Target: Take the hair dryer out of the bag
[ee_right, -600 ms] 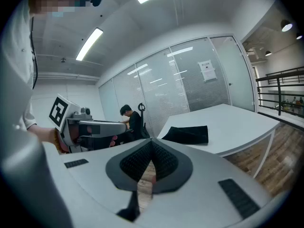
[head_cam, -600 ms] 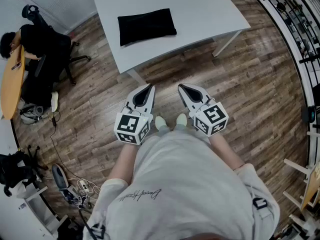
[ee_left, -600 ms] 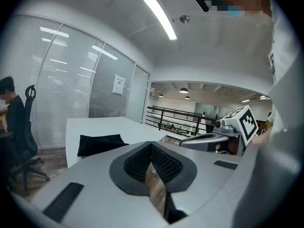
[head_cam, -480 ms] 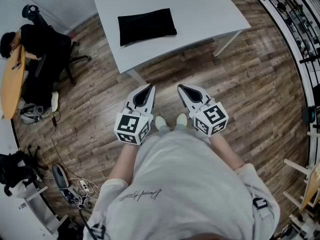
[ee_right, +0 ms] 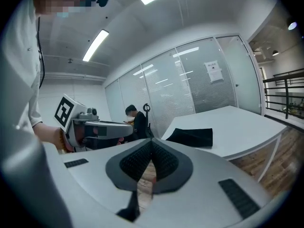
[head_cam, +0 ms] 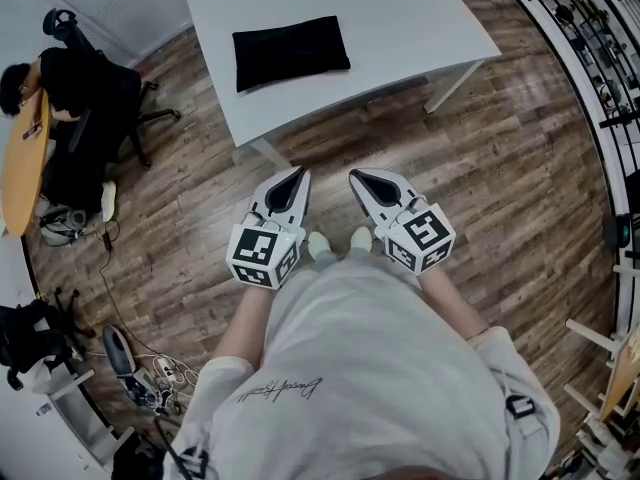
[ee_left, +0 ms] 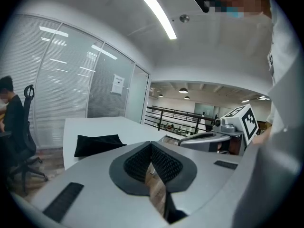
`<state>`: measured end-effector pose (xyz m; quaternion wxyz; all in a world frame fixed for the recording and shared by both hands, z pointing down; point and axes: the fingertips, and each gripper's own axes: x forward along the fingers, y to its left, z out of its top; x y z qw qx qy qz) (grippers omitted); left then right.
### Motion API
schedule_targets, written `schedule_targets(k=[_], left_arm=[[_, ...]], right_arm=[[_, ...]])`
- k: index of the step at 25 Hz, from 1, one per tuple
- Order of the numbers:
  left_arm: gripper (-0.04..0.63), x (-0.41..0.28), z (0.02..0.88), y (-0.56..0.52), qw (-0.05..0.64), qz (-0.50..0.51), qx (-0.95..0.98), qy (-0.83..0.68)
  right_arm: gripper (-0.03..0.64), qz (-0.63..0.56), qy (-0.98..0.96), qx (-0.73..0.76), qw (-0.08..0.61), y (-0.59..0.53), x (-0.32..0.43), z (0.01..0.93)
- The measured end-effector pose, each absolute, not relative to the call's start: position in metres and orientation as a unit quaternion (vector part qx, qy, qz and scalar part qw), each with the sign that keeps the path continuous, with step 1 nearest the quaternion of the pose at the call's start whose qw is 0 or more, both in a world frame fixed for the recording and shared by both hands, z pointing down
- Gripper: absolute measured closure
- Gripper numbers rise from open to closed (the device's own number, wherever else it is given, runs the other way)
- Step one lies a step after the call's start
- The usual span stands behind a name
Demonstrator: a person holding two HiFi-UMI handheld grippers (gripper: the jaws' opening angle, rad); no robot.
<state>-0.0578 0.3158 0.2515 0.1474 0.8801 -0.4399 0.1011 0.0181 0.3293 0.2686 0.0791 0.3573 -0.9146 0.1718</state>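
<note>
The left tongs (head_cam: pixel 296 175) and right tongs (head_cam: pixel 356 176) are pressed together, empty, well apart from the black bag (head_cam: pixel 291 52) on the white surface (head_cam: pixel 400 28), so step in and spread them first; the hair dryer is presumably inside, unseen

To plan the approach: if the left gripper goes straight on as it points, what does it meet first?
Probably the near edge of the white table; depth is unclear. The black bag lies left of that line.

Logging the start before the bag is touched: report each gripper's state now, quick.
Grey, black-padded left gripper: closed, holding nothing.
Grey, black-padded right gripper: closed, holding nothing.
</note>
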Motion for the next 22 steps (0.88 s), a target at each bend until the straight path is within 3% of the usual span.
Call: schedule_targets(k=[22], left_arm=[[0.581, -0.021, 0.248, 0.323, 0.144, 0.095, 0.863, -0.474]], right_arm=[[0.594, 0.21, -0.918, 0.326, 0.083, 0.324, 0.071, 0.287]])
